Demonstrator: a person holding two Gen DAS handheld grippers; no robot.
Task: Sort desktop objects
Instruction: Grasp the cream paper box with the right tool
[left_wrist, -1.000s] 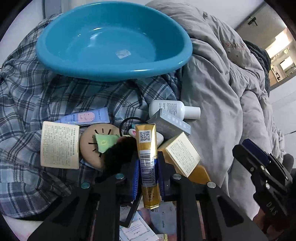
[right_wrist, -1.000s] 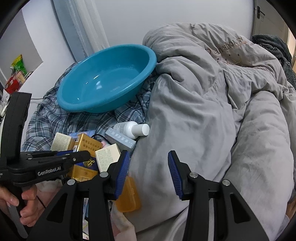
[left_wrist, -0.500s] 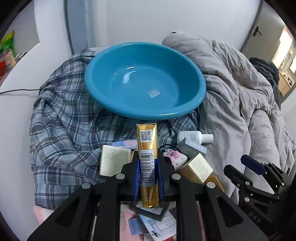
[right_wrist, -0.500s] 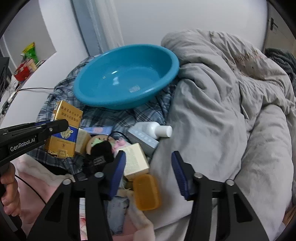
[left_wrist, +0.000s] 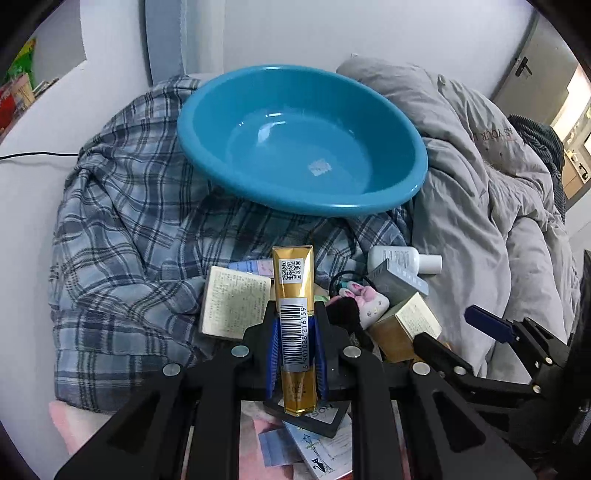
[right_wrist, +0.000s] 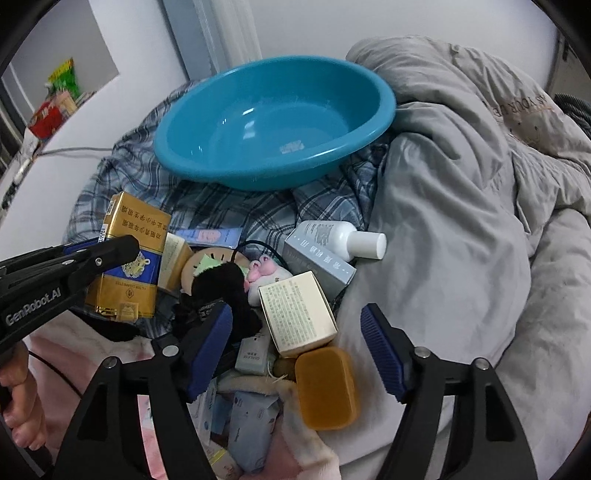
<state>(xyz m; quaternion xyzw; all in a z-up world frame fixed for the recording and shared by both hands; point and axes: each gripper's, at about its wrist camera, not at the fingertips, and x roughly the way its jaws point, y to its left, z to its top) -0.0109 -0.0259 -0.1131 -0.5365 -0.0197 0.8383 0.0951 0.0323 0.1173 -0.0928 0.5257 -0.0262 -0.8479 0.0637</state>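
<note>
A blue basin (left_wrist: 303, 140) sat empty on a plaid shirt (left_wrist: 122, 229) at twelve o'clock. The left gripper (left_wrist: 297, 354) clenched a gold box (left_wrist: 295, 325); the right gripper (right_wrist: 301, 350) was opening above a cream box (right_wrist: 297, 314), gripping nothing.

A bed (right_wrist: 55, 173) carries a grey duvet (right_wrist: 461, 221); a plaid shirt (left_wrist: 122, 258) bears the blue basin (left_wrist: 295, 147).

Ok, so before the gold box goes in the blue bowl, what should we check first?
1. Left gripper shut on the gold box: ok.
2. Blue basin has nothing in it but a small label: ok.
3. Way from box to basin free: ok.
4. Right gripper jaws opening, nothing between the pads: ok.
5. Basin sits steady on the plaid cloth: cannot tell.
</note>
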